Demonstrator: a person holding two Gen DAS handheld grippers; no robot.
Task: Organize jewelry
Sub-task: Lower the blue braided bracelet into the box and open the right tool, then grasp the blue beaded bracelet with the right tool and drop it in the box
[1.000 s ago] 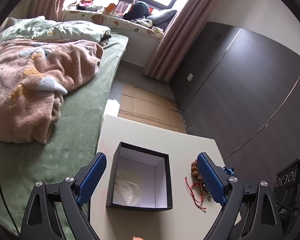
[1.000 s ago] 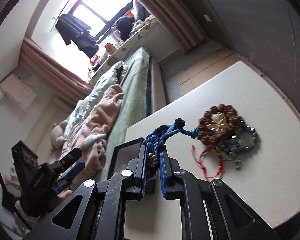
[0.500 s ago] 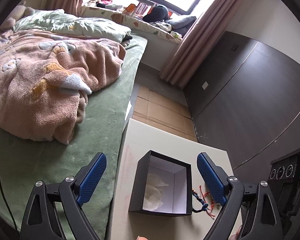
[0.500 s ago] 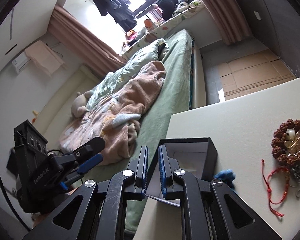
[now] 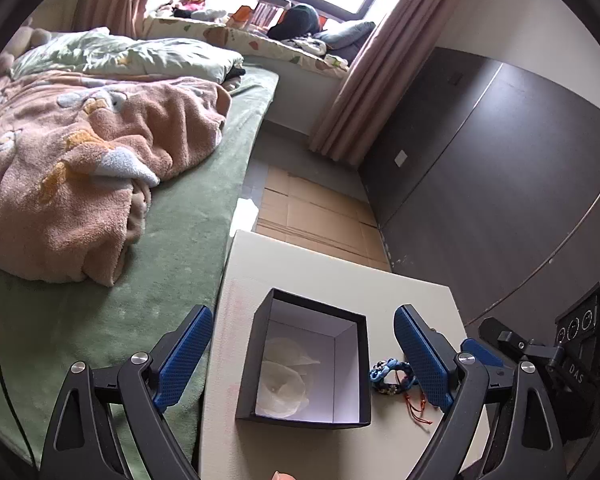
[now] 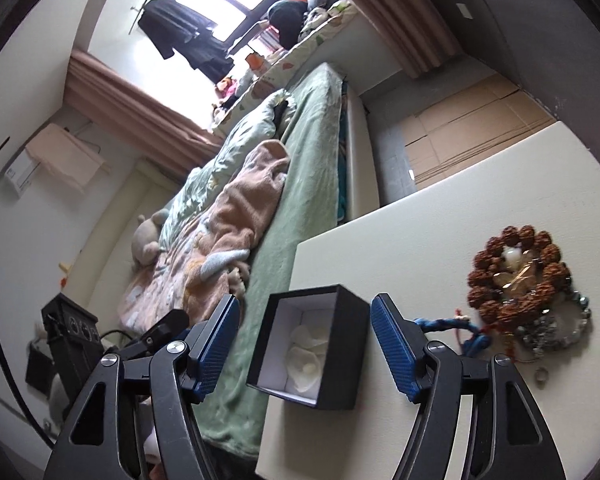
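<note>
An open black box with a white lining and a pale pouch inside stands on the cream table; it also shows in the right wrist view. My left gripper is open and empty, its jaws on either side of the box. My right gripper is open and empty, also spanning the box. A blue braided bracelet lies on the table just right of the box, outside it, and shows in the right wrist view. A red cord lies beside it.
A brown bead bracelet, a grey bead bracelet and a small ring lie in a pile on the table's right part. A bed with a pink blanket runs along the table's left edge. A dark wall stands to the right.
My right gripper held the blue bracelet, carried it toward the box, then opened; the bracelet now lies on the table beside the box. The left gripper stayed open and shifted its view slightly.
</note>
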